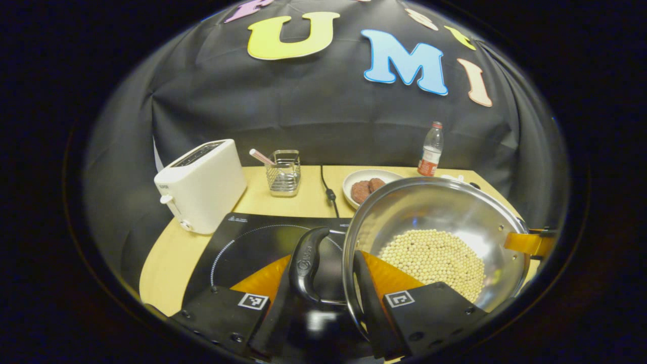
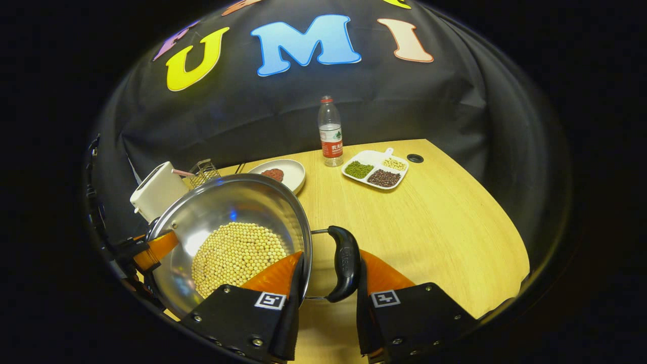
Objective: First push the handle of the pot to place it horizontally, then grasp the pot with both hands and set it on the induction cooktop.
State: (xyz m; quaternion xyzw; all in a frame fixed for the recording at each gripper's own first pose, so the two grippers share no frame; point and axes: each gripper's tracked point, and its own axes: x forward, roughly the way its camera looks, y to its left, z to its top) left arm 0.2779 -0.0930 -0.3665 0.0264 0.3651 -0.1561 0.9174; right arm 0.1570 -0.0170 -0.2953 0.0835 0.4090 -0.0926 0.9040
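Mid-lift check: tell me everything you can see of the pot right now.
The pot is a shiny, round, steel-looking bowl, open-topped, its bottom covered with pale round beans. It has two dark loop handles on opposite sides. The left hand-held gripper straddles one handle and the rim; the right hand-held gripper does likewise at the other. It sits tilted, partly over the induction cooktop.

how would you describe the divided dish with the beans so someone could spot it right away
Start at the wooden table and look toward its far edge by the black cloth wall, just right of the upright water bottle. The white divided dish lies there. Unlike the round plate to the bottle's left, it has three compartments: green, dark and pale beans.
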